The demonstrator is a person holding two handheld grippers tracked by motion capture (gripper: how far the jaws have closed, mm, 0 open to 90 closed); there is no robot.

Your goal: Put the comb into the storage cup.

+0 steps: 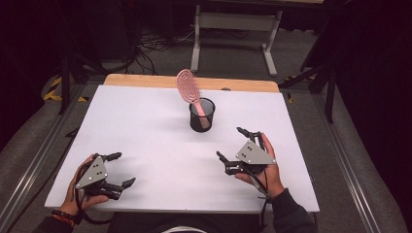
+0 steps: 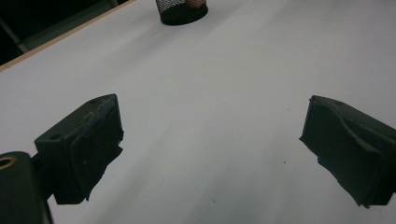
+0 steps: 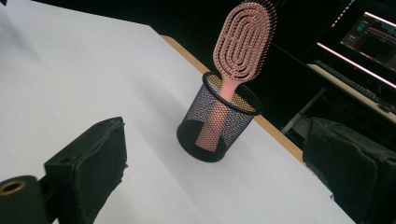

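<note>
A pink hairbrush (image 1: 187, 86) (image 3: 243, 42) stands handle-down in a black mesh cup (image 1: 201, 115) (image 3: 217, 126) at the middle back of the white table (image 1: 145, 126). The cup's base (image 2: 183, 11) shows at the top of the left gripper view. My left gripper (image 1: 120, 170) (image 2: 212, 144) rests open near the front left edge, with nothing between its jaws. My right gripper (image 1: 233, 143) (image 3: 215, 177) is open at the front right, a short way in front of the cup and empty.
A wooden strip (image 1: 145, 80) runs along the table's far edge. Beyond it stand a white metal frame (image 1: 233, 29) and cables on the floor. A lit monitor (image 3: 373, 35) sits off to the side in the right gripper view.
</note>
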